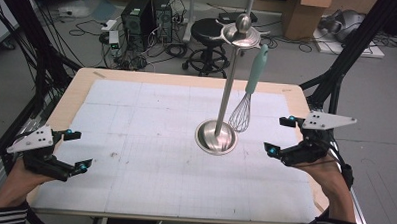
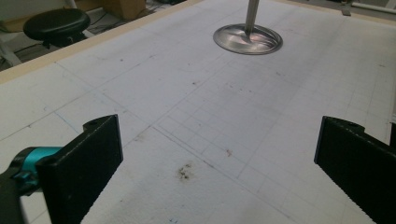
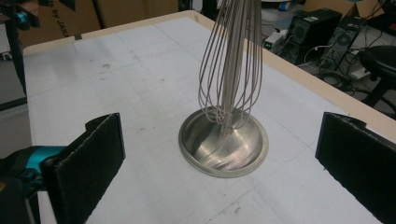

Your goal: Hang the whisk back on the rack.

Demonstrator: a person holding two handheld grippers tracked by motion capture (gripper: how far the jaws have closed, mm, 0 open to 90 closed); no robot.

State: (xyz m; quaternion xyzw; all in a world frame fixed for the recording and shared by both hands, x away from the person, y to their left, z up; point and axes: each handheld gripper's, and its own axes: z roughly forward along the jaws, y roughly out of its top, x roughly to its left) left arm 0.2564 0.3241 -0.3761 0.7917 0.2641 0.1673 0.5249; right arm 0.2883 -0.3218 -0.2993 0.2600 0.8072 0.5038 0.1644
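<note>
— Grey workshop floor lies behind, with computer towers [image 1: 149,16], a black stool [image 1: 209,45] and cardboard boxes [image 1: 302,13]; nearer is the wooden counter [image 1: 80,85] under a white gridded mat [image 1: 150,155]. How do the fingers stand?

— Left gripper [image 1: 75,149] first: its two black fingers [image 2: 84,163] are spread wide with nothing between them; the left gripper view has bare, lightly stained mat in the gap; it sits at the near left corner of the mat, held by the person's left hand [image 1: 21,178].

— And the right?

— Right gripper [image 1: 280,135] is the same: fingers [image 3: 88,158] wide apart, gripping nothing; it hovers at the right edge of the mat, with the right hand [image 1: 327,176] behind it and a grey three-cornered plate [image 1: 329,120] on top.

— What lies beyond those fingers?

— In the right gripper view the round steel base [image 3: 224,142] of the utensil stand [image 1: 227,93] sits on the mat ahead, between the two fingers but clear of both; the wires of a whisk [image 3: 231,65] hang down just over that base, beside the pole.

— Where is the whisk from above?

— The whisk [image 1: 247,93] hangs from the stand's top ring [image 1: 241,38], pale teal handle up and wire loops down, on the side toward the right gripper; the stand is upright, right of the mat's centre; it is well apart from the left gripper, whose view catches the base far off.
</note>
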